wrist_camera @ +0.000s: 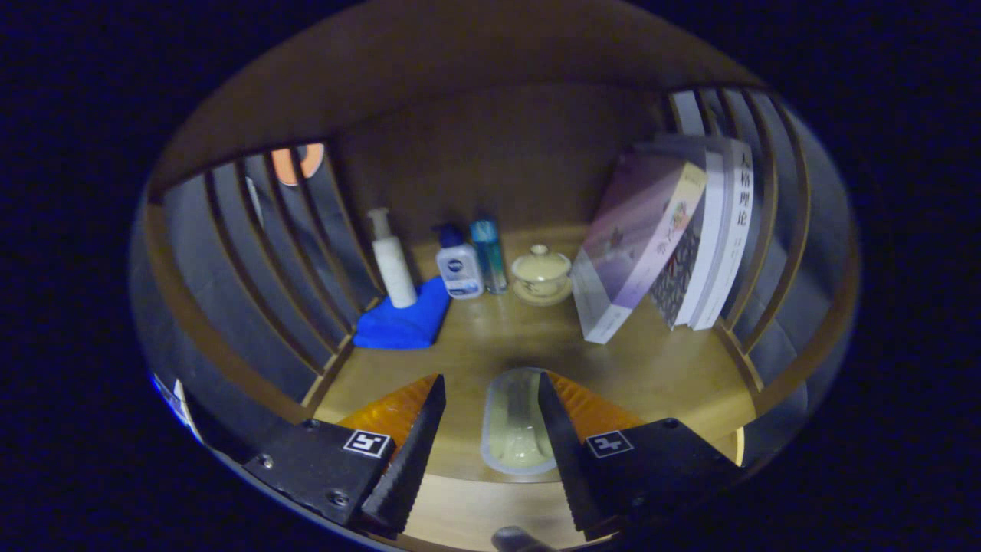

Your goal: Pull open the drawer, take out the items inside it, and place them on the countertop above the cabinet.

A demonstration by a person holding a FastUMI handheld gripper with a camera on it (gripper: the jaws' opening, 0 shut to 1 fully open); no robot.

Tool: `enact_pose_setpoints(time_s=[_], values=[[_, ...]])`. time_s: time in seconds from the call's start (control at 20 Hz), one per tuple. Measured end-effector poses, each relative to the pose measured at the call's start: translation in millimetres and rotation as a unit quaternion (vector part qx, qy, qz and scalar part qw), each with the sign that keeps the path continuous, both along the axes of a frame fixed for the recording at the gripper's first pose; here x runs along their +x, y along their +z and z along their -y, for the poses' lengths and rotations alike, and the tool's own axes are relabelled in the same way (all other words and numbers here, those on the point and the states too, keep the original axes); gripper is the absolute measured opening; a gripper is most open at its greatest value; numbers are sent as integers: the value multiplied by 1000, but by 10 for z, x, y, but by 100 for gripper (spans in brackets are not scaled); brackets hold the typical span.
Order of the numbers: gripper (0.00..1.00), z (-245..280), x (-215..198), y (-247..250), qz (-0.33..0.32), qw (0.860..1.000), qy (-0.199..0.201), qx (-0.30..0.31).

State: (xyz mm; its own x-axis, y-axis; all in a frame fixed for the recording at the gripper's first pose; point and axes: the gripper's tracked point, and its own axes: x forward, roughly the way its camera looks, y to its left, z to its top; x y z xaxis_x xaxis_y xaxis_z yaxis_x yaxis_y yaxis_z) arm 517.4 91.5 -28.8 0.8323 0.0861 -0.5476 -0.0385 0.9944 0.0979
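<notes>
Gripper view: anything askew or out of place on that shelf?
The books lean instead of standing upright, the front one tilted furthest. The blue cloth lies crumpled under the pump bottle. A clear cup lies on its side between the open hand-held gripper's fingers. Nothing looks spilled.

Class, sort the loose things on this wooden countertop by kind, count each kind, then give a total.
Bottles: 3 (white pump bottle, blue-capped bottle, slim blue bottle)
Books: 3, leaning books
Cloths: 1, blue cloth
Lidded cups on saucers: 1, lidded cup
Clear glasses: 1, clear glass, lying between the open tongs
Total: 9
</notes>
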Motion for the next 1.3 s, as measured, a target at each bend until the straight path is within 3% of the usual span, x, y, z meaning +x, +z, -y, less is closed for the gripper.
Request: enact_pose_setpoints(time_s=[0.1,0.35,0.7,1.1,1.3], values=[[79,-213,-195,189,44,999,20,3],[98,-515,-736,415,135,990,45,5],[98,-612,-1637,403,224,972,66,4],[99,-171,-2490,-48,262,965,8,-16],[99,107,-2713,-419,254,966,-26,-41]])
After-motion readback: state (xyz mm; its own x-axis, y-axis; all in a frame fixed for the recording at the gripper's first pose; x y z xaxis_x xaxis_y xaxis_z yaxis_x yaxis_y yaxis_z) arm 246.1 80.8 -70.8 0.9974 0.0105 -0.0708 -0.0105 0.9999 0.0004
